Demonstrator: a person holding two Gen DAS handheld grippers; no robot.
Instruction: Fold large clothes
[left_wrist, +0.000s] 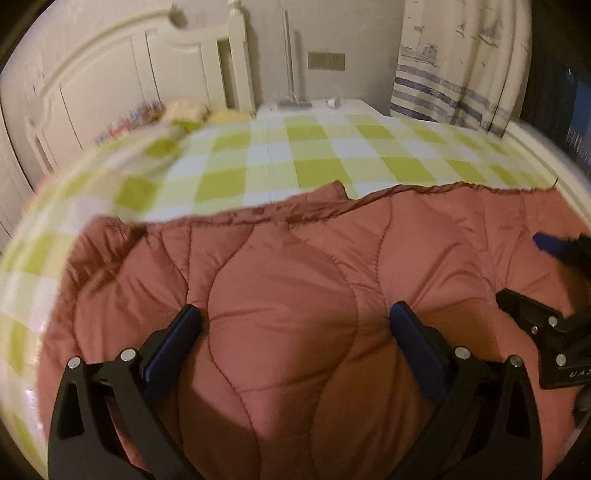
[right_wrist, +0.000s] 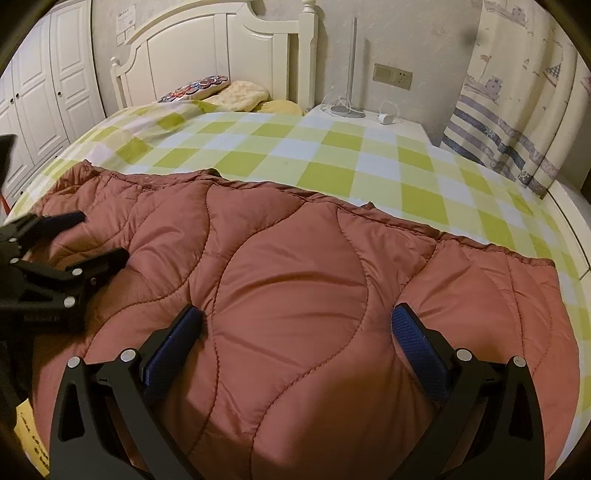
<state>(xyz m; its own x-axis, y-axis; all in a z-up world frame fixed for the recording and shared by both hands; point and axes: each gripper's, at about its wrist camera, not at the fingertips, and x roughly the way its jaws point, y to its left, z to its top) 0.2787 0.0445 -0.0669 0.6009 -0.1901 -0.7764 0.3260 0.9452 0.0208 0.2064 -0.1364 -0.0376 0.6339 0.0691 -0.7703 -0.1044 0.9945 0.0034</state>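
A rust-red quilted coat (left_wrist: 280, 295) lies spread flat on the bed, filling the lower half of both views (right_wrist: 295, 280). My left gripper (left_wrist: 295, 314) is open, its blue-padded fingers (left_wrist: 173, 339) wide apart just above the coat's padded surface. My right gripper (right_wrist: 297, 317) is open too, its fingers (right_wrist: 417, 343) spread over the coat. Neither holds fabric. The right gripper shows at the right edge of the left wrist view (left_wrist: 546, 291), and the left gripper shows at the left edge of the right wrist view (right_wrist: 70, 243). The coat's far hem runs across the bed.
The bed has a green and white checked sheet (right_wrist: 332, 155). Pillows (right_wrist: 236, 94) lie by the white headboard (right_wrist: 207, 48). A white nightstand (right_wrist: 391, 125) with a lamp base and charger stands beyond. A striped curtain (right_wrist: 517, 122) hangs at right, wardrobe doors (right_wrist: 44, 85) at left.
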